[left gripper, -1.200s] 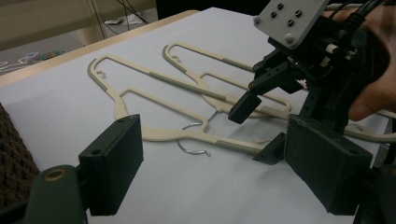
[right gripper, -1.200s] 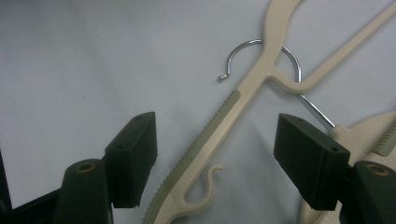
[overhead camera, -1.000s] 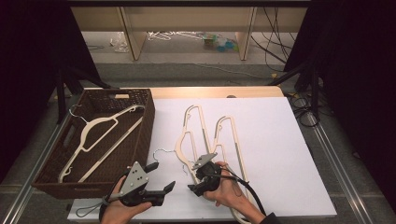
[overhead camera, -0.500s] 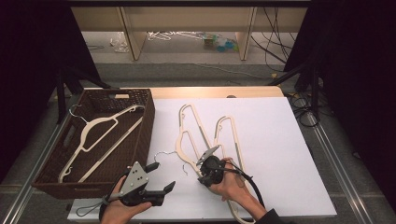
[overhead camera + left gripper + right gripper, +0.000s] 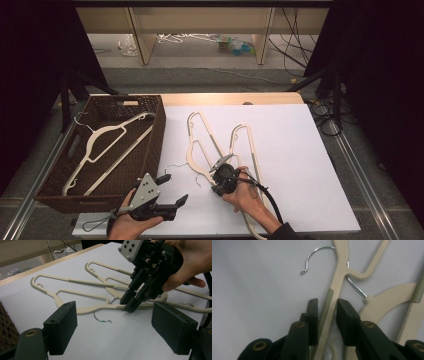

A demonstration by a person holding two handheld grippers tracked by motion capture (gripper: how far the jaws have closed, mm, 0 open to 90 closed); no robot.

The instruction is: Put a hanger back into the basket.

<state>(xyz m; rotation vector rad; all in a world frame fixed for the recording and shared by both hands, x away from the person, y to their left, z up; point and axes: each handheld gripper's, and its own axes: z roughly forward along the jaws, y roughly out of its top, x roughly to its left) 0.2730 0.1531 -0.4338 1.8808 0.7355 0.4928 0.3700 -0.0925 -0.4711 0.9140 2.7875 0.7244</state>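
— Where is the right gripper (image 5: 218, 165)?

— It sits low over the white tabletop (image 5: 300, 150), tips down at the near cream hanger (image 5: 192, 150). In the right gripper view the jaws stand one on each side of that hanger's shoulder arm, where the ribbed green strip (image 5: 325, 306) runs. A narrow gap shows beside each jaw, so the gripper brackets the arm without clearly pinching it.

— And the hanger's wire hook (image 5: 312, 258)?

— It lies flat on the tabletop, curling away just past the gripper's tips. A second cream hanger (image 5: 245, 145) lies beside the first, their necks crossing near the right hand (image 5: 245, 195).

— What about the left gripper (image 5: 170, 192)?

— It is held near the front edge of the tabletop, jaws spread wide with nothing between them. Its own view looks across at the right gripper and both hangers.

— Anything else nearby?

— A dark wicker basket (image 5: 155, 135) stands at the left of the tabletop, with a third cream hanger (image 5: 107, 145) lying inside it.
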